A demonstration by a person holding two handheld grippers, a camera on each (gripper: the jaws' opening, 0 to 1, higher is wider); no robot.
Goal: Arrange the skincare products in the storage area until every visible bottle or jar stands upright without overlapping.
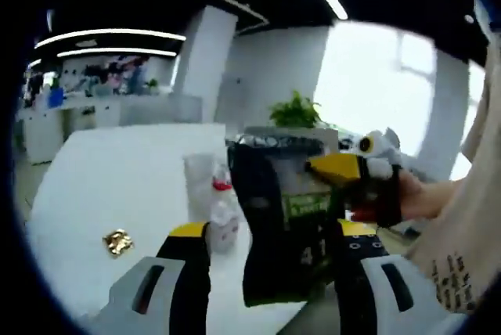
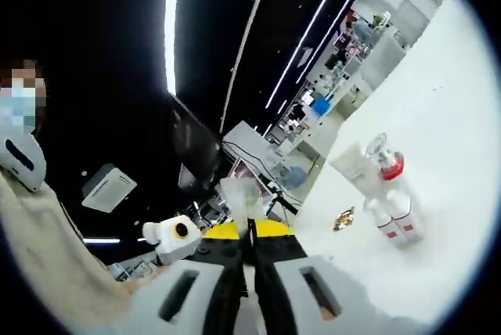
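A dark pouch (image 1: 282, 225) with a green label hangs in the air between the jaws of my left gripper (image 1: 274, 231), which stand wide apart on either side of it. My right gripper (image 1: 344, 169) comes in from the right and pinches the pouch's top corner. In the right gripper view that gripper (image 2: 250, 229) is shut on the pouch's crinkled edge (image 2: 241, 194). On the white table (image 1: 117, 178) stand a clear red-capped bottle (image 1: 221, 185) (image 2: 385, 164), a white tube (image 1: 199, 178) (image 2: 354, 164) and small white bottles (image 1: 227, 225) (image 2: 396, 216).
A gold wrapper (image 1: 117, 241) (image 2: 343, 219) lies on the table to the left of the bottles. A person's hand (image 1: 427, 194) and beige sleeve (image 1: 470, 241) are at the right. A potted plant (image 1: 296, 109) and office desks lie beyond the table.
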